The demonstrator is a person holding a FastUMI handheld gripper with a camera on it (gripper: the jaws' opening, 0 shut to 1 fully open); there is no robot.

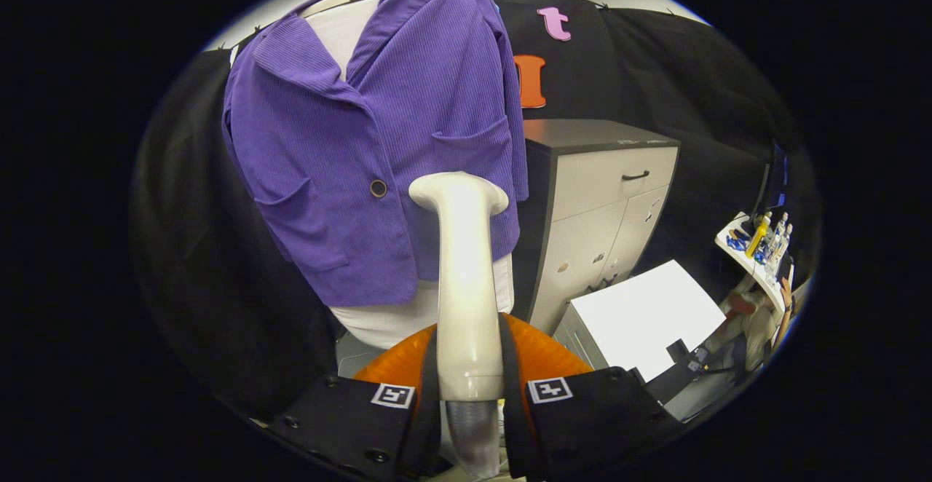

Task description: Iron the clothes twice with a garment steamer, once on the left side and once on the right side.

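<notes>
Between the fingers, the gripper clamps the garment steamer, its long axis running straight ahead; the head sits just before the purple jacket, low, right of the button.

1. A grey cabinet with a drawer and two doors stands against the black cloth wall.
2. A white-topped box sits near it.
3. A small shelf of bottles stands further off, a person just beside it.
</notes>
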